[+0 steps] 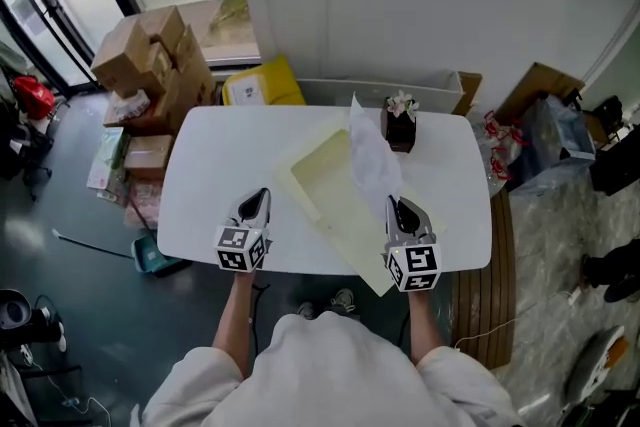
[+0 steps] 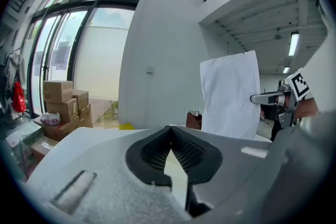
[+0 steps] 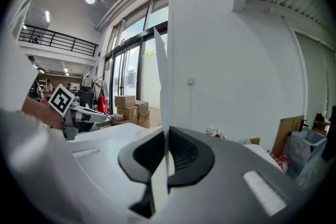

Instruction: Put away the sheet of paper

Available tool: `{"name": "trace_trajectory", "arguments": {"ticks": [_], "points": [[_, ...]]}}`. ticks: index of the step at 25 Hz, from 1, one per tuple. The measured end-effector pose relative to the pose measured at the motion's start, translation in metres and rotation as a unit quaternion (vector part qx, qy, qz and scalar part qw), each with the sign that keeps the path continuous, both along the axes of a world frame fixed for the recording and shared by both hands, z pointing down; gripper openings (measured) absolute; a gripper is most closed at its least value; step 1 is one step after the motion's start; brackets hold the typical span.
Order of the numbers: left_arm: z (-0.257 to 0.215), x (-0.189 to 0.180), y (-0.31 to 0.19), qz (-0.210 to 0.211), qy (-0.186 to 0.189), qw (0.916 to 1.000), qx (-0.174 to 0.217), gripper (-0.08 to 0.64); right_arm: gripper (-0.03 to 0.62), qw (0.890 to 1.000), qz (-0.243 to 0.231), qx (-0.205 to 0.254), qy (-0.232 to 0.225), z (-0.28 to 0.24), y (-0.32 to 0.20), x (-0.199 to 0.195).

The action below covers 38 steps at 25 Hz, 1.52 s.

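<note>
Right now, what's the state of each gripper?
Left gripper: closed, holding nothing.
Right gripper: closed on the sheet of paper.

Nothing legible. The left cube [image 1: 241,249] and right cube [image 1: 413,267] bear only black-and-white square markers — patterns, no letters. The white label [image 1: 245,90] on the yellow box [image 1: 275,78] is too small to read — so is any print on the cartons [image 1: 150,55].

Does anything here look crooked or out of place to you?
Yes. The pale yellow flat folder lies crooked on the white table, one corner hanging over the near edge. The white sheet of paper stands upright in the air, pinched by the right tongs.
</note>
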State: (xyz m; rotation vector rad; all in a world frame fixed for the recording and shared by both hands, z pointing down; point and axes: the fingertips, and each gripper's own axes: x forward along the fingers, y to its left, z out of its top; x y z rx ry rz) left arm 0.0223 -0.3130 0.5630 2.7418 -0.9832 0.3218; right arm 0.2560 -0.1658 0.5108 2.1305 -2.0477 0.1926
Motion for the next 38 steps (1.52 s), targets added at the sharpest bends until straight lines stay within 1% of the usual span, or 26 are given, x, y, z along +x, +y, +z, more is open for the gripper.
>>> {"name": "trace_trajectory", "arguments": {"ticks": [8, 12, 15, 19, 22, 24, 26, 28, 29, 30, 31, 33, 34, 35, 36, 38], "points": [[0.004, -0.019, 0.01, -0.051, -0.024, 0.9984, -0.009, 0.003, 0.003, 0.999, -0.039, 0.001, -0.038, 0.011, -0.013, 0.005], [0.013, -0.019, 0.023, -0.059, -0.039, 0.9974, -0.016, 0.002, 0.002, 0.997, -0.049, -0.008, -0.059, 0.026, -0.013, 0.007], [0.021, -0.018, 0.031, -0.059, -0.04, 0.9971, -0.024, 0.003, 0.003, 0.996, -0.049, -0.021, -0.077, 0.04, -0.011, 0.006], [0.032, -0.016, 0.036, -0.052, -0.041, 0.9972, -0.035, 0.003, 0.002, 0.992, -0.04, -0.043, -0.11, 0.061, -0.004, 0.002], [0.04, -0.015, 0.036, -0.042, -0.039, 0.9975, -0.042, 0.002, 0.002, 0.988, -0.024, -0.057, -0.142, 0.078, 0.001, 0.001], [0.045, -0.014, 0.036, -0.033, -0.037, 0.9977, -0.046, 0.002, 0.002, 0.983, -0.006, -0.065, -0.173, 0.09, 0.006, 0.003], [0.05, -0.015, 0.034, -0.025, -0.037, 0.9977, -0.051, 0.003, 0.002, 0.973, 0.02, -0.071, -0.217, 0.102, 0.009, 0.007], [0.054, -0.017, 0.029, -0.019, -0.038, 0.9976, -0.056, 0.003, 0.003, 0.958, 0.049, -0.076, -0.273, 0.119, 0.013, 0.012], [0.057, -0.018, 0.027, -0.016, -0.038, 0.9975, -0.058, 0.003, 0.003, 0.946, 0.064, -0.078, -0.309, 0.13, 0.016, 0.015], [0.059, -0.019, 0.025, -0.014, -0.038, 0.9974, -0.06, 0.003, 0.003, 0.93, 0.082, -0.08, -0.35, 0.143, 0.02, 0.018], [0.061, -0.021, 0.024, -0.012, -0.038, 0.9973, -0.062, 0.003, 0.003, 0.91, 0.103, -0.082, -0.394, 0.158, 0.025, 0.022], [0.063, -0.022, 0.022, -0.007, -0.039, 0.9971, -0.065, 0.003, 0.002, 0.861, 0.147, -0.09, -0.478, 0.192, 0.038, 0.03], [0.064, -0.022, 0.02, -0.004, -0.04, 0.9971, -0.065, 0.003, 0.002, 0.837, 0.163, -0.1, -0.513, 0.209, 0.044, 0.031], [0.064, -0.022, 0.018, -0.003, -0.04, 0.9971, -0.065, 0.003, 0.003, 0.816, 0.172, -0.114, -0.539, 0.226, 0.05, 0.031], [0.065, -0.023, 0.016, -0.001, -0.04, 0.9971, -0.065, 0.003, 0.003, 0.8, 0.178, -0.131, -0.559, 0.242, 0.054, 0.029], [0.066, -0.023, 0.014, 0.002, -0.039, 0.997, -0.066, 0.002, 0.002, 0.772, 0.189, -0.153, -0.588, 0.263, 0.062, 0.027]]}}
